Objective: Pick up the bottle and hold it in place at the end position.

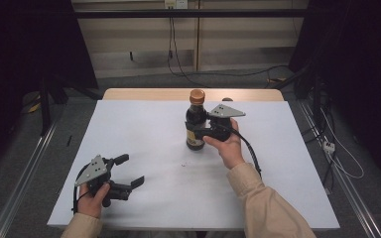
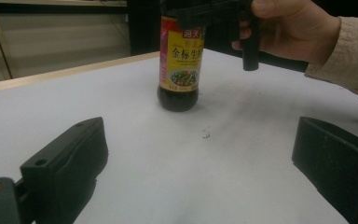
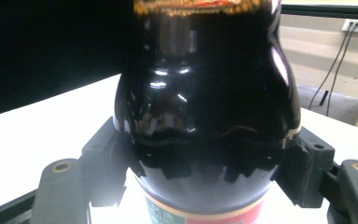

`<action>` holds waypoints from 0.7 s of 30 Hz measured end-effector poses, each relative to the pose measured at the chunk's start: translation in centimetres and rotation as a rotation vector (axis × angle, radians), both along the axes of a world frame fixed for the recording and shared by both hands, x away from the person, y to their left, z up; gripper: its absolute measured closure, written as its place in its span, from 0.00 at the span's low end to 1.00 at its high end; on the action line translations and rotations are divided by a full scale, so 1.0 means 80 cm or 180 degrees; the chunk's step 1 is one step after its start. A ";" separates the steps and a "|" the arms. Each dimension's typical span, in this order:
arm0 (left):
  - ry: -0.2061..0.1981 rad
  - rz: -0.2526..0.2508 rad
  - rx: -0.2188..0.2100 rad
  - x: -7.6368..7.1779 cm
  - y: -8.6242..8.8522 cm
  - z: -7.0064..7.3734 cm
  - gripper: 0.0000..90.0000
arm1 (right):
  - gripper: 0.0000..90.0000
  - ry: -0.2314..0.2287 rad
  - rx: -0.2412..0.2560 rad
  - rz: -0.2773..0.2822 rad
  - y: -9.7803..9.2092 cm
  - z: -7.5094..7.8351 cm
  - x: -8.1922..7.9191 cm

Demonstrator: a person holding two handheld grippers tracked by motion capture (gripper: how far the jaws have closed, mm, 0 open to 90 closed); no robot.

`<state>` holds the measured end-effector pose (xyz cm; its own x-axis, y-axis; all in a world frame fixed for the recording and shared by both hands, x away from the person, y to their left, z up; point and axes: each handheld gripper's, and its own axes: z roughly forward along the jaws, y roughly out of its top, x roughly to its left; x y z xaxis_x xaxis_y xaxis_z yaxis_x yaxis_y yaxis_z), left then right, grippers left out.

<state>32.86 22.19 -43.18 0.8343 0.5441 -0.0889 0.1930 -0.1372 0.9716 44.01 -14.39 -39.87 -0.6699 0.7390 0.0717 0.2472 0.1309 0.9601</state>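
Broadly, you are working on a table (image 1: 129, 129) covered by a white sheet, with its wooden edge showing along the far side; a dark bottle of sauce (image 1: 195, 124) stands upright on the sheet, toward the far middle. Your right gripper (image 1: 197, 130) has its jaws closed around the shoulder of the bottle, one jaw on each side of the dark glass, as the right gripper view (image 3: 200, 163) confirms, and the bottle's base appears to rest on the sheet (the left gripper view shows the base (image 2: 177, 100) meeting the surface, with no gap that you can make out). Your left gripper (image 1: 131, 171) sits well apart at the near left corner, jaws spread wide and holding nothing. The orange-brown cap (image 1: 197, 95) is on the neck. A small dark speck (image 1: 183, 165) lies on the sheet between the two grippers. Judged from this, the step in hand is securing the bottle with the right gripper; the next move calls for a firm, level grip so that the smooth glass does not slip or tilt, and the left gripper is free to come in toward the cap.
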 end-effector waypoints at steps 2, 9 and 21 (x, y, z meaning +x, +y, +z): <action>0.0001 0.0002 0.0002 0.000 0.000 0.000 0.03 | 0.31 -0.0010 -0.0014 0.0014 0.000 0.000 0.000; -0.0013 -0.0001 0.0013 -0.001 -0.001 0.000 0.03 | 0.31 -0.0028 -0.0073 0.0059 -0.002 0.000 0.001; -0.0023 0.0010 0.0007 -0.001 -0.002 0.000 0.03 | 0.31 0.0009 -0.0054 0.0051 -0.002 0.000 0.002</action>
<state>32.78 22.02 -43.18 0.8332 0.5469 -0.0817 0.1864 -0.1387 0.9726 44.14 -14.53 -39.89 -0.6814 0.7293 0.0612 0.2477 0.1511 0.9570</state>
